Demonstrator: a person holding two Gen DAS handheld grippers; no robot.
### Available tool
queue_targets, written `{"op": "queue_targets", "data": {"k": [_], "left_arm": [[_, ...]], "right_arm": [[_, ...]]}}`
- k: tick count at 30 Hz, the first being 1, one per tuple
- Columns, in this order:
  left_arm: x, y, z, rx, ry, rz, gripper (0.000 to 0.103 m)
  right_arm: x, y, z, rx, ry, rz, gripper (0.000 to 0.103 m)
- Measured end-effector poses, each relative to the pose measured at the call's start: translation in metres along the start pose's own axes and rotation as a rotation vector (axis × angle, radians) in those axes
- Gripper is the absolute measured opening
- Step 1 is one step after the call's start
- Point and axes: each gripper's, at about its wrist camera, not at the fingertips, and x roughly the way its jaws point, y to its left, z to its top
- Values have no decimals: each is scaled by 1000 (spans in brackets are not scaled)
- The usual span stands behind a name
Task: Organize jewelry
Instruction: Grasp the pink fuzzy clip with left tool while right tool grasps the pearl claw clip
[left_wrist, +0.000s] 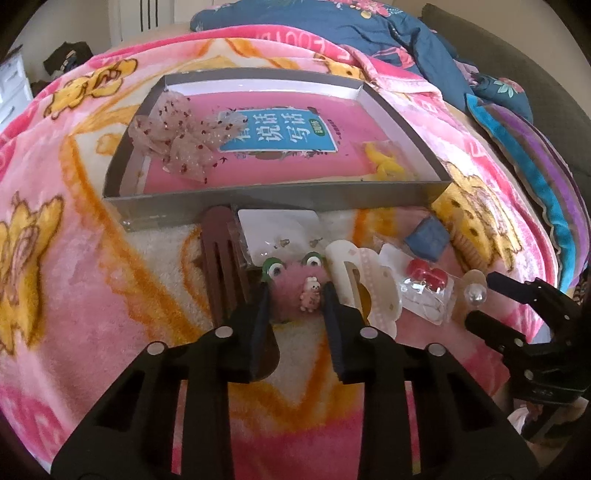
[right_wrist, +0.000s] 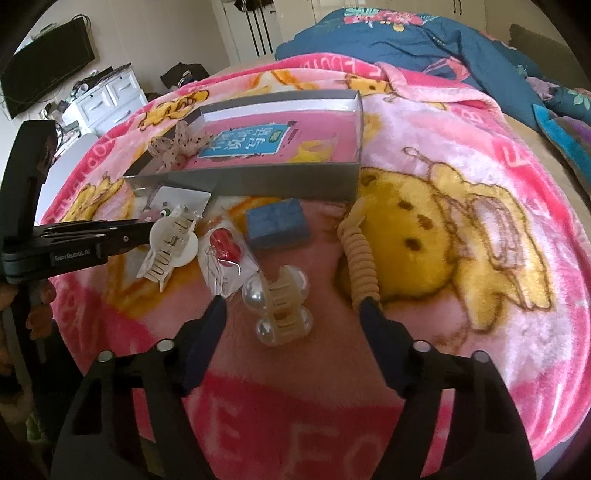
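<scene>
A fluffy pink frog hair clip (left_wrist: 295, 291) lies on the pink blanket, and my left gripper (left_wrist: 296, 295) is shut on it, one finger pressing each side. In the right wrist view, my left gripper (right_wrist: 146, 226) comes in from the left edge. A beige claw clip with clear pearl balls (right_wrist: 279, 306) lies between the fingers of my right gripper (right_wrist: 293, 308). That gripper is open, and neither of its pads touches the clip. The grey box tray (left_wrist: 280, 206) stands just beyond, holding a pink book, a spotted mesh bow (left_wrist: 177, 136) and a yellow piece (left_wrist: 384, 162).
In front of the tray lie a brown comb clip (left_wrist: 221, 266), a white earring card (left_wrist: 280, 232), a cream claw clip (left_wrist: 354, 284), a packet of red earrings (left_wrist: 424, 284), a blue box (right_wrist: 279, 227) and a tan coil hair tie (right_wrist: 360, 254). A blue quilt is heaped behind.
</scene>
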Motion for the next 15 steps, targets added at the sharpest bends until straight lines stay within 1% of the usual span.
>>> {"op": "queue_targets", "data": {"k": [2, 3, 4, 5, 9, 15], "left_arm": [[-1, 1, -1, -4, -4, -10, 18], [-2, 2, -2, -7, -5, -15, 17], [-4, 4, -3, -13, -9, -20, 17], [-7, 5, -3, -19, -17, -29, 16], [-20, 9, -7, -33, -46, -43, 16], [-47, 14, -10, -46, -98, -55, 16]], "right_arm": [[5, 2, 2, -12, 1, 9, 57], [8, 3, 2, -20, 8, 10, 53], [12, 3, 3, -22, 15, 15, 40], [14, 3, 3, -19, 21, 28, 33], [9, 6, -1, -39, 8, 18, 33], [-15, 3, -5, -32, -20, 23, 33]]}}
